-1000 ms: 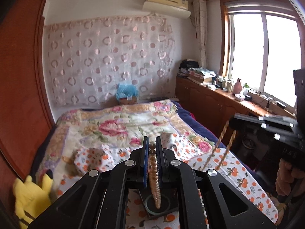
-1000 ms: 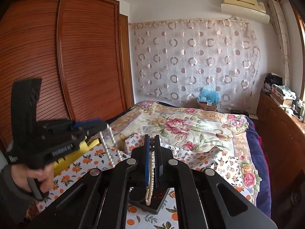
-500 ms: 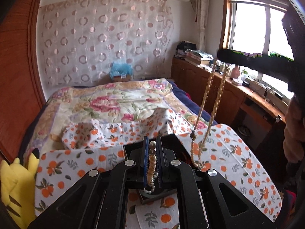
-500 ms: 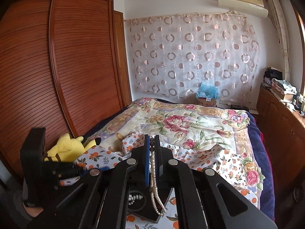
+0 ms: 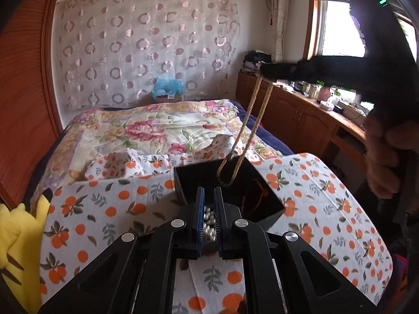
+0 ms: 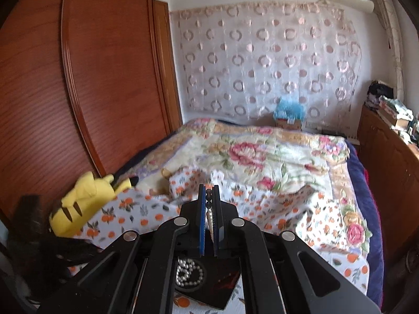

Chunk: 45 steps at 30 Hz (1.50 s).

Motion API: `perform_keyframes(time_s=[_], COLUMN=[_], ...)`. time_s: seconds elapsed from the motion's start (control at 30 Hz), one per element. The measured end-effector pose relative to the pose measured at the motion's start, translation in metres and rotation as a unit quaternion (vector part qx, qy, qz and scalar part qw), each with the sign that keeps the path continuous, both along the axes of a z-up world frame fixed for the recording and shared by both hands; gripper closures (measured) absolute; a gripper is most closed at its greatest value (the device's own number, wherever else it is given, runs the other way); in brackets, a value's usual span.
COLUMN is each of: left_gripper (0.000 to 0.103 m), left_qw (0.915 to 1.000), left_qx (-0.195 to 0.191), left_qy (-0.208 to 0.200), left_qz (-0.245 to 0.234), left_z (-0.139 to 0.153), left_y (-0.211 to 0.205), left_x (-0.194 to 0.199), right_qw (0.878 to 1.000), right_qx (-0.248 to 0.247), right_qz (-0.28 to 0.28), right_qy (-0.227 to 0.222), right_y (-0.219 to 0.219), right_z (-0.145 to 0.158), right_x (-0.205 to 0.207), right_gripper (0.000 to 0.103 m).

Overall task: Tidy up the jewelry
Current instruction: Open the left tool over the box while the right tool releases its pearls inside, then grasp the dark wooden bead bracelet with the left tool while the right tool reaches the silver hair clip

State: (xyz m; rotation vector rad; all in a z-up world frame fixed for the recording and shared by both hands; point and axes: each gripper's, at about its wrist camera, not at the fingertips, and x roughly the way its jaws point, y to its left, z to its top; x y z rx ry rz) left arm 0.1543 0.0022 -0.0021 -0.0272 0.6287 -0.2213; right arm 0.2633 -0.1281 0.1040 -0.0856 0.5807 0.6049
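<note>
We are gripping one white pearl bead necklace with both closed hand-held grippers, left and right, over the black square tray.

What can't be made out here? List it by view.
Left wrist view: the right tool is a dark, backlit blur, so its pinch on the hanging strand is unclear.
Left wrist view: the left tool covers much of the black box floor.
Right wrist view: the left tool is blurred at the frame's left edge.
</note>
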Motion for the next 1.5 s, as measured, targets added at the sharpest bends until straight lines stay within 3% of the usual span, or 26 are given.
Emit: perform_keyframes(time_s=[0.2,0.4,0.5,0.93,1.27,1.33,1.4,1.5], left_gripper=[0.096,0.094,0.087,0.079,0.078,0.078,0.078,0.078], left_qw=[1.0000,0.9999,0.9998,0.9986,0.9979,0.9976,0.9974,0.9971], left_qx=[0.008,0.002,0.000,-0.003,0.009,0.008,0.012,0.016], left_qy=[0.004,0.014,0.016,0.034,0.042,0.044,0.046,0.052], left_qz=[0.000,-0.010,-0.015,-0.042,-0.049,-0.053,-0.054,-0.054], left_z=[-0.012,-0.025,-0.031,-0.055,-0.064,-0.065,-0.067,-0.070], left_y=[0.007,0.008,0.005,-0.017,-0.033,-0.037,-0.040,-0.046], left_x=[-0.024,-0.049,-0.063,-0.104,-0.116,-0.115,-0.114,-0.110], right_qw=[0.999,0.999,0.999,0.999,0.999,0.999,0.999,0.998], right_qx=[-0.019,-0.033,-0.039,-0.021,-0.007,-0.005,-0.006,-0.004], right_qz=[-0.001,0.002,0.006,-0.010,-0.032,-0.036,-0.042,-0.046], right_qy=[0.036,0.037,0.031,0.032,0.019,0.023,0.026,0.038], right_y=[0.006,0.003,-0.004,-0.059,-0.088,-0.094,-0.098,-0.103], right_z=[-0.042,-0.058,-0.061,-0.107,-0.121,-0.126,-0.132,-0.144], right_x=[0.008,-0.004,-0.017,-0.129,-0.183,-0.190,-0.195,-0.201], right_gripper=[0.097,0.095,0.093,0.092,0.092,0.089,0.075,0.074])
